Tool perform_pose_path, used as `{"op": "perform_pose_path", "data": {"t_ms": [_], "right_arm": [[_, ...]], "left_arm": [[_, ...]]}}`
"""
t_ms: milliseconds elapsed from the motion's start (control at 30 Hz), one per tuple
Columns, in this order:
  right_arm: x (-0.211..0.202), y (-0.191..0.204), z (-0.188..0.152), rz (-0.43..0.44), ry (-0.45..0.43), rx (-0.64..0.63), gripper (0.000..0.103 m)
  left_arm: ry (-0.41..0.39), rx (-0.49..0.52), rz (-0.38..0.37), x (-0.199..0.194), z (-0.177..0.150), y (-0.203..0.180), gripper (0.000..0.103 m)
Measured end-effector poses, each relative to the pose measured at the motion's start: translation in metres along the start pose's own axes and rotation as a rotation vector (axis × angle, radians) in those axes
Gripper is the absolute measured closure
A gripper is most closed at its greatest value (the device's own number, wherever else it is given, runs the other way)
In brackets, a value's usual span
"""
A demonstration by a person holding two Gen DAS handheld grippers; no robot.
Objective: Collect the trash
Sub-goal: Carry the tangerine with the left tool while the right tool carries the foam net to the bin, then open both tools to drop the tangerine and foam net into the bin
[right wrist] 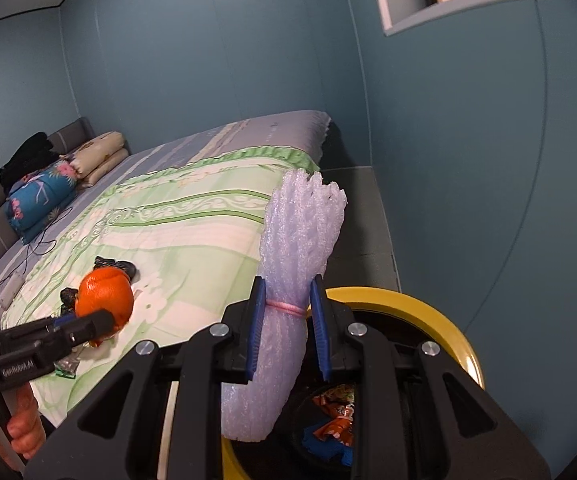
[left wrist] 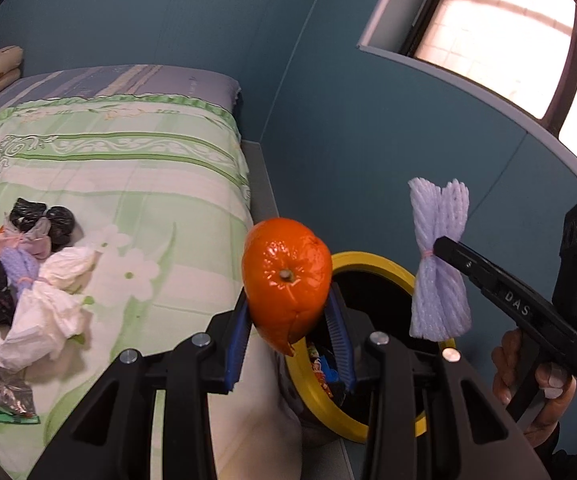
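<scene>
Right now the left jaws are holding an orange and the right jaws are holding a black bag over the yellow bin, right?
Not quite. The right gripper holds a purple foam net tied with a pink band, not a black bag; the right wrist view shows it. The left gripper does hold the orange, by the yellow bin.

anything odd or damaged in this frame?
The orange in the left tongs is split: peel torn open at the bottom, so it looks like an emptied skin. Tissues, black bags and a wrapper lie piled on the bed. Otherwise nothing stands out.
</scene>
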State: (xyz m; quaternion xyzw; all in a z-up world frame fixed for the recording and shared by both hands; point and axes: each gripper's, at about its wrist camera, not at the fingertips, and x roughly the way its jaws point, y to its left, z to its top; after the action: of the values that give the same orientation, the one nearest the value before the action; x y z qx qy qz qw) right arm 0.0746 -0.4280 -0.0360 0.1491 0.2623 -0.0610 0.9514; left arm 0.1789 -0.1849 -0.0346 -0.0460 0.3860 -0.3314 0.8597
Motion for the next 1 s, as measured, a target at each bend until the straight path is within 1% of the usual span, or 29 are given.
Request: {"op": "perform_pose_path", "data": {"t_ms": [200, 367, 667, 1000], "right_arm": [[0.001, -0.017, -0.002, -0.021, 0.008, 0.024, 0.081], [0.003, -0.026, -0.005, -0.037, 0.018, 0.034, 0.081], [0.017, -0.039, -0.011, -0.061, 0.06, 0.047, 0.08], [0.031, -0.042, -0.015, -0.077, 0.099, 0.054, 0.079]], "left_arm": [[0.048, 0.041, -0.034, 0.025, -0.005, -0.022, 0.068], [0.071, 0.05, -0.056, 0.038, -0.014, -0.038, 0.069], [0.142, 0.075, -0.073, 0.06, -0.034, -0.049, 0.068], [0.218, 0.099, -0.089, 0.08, -0.057, -0.058, 0.069]]}}
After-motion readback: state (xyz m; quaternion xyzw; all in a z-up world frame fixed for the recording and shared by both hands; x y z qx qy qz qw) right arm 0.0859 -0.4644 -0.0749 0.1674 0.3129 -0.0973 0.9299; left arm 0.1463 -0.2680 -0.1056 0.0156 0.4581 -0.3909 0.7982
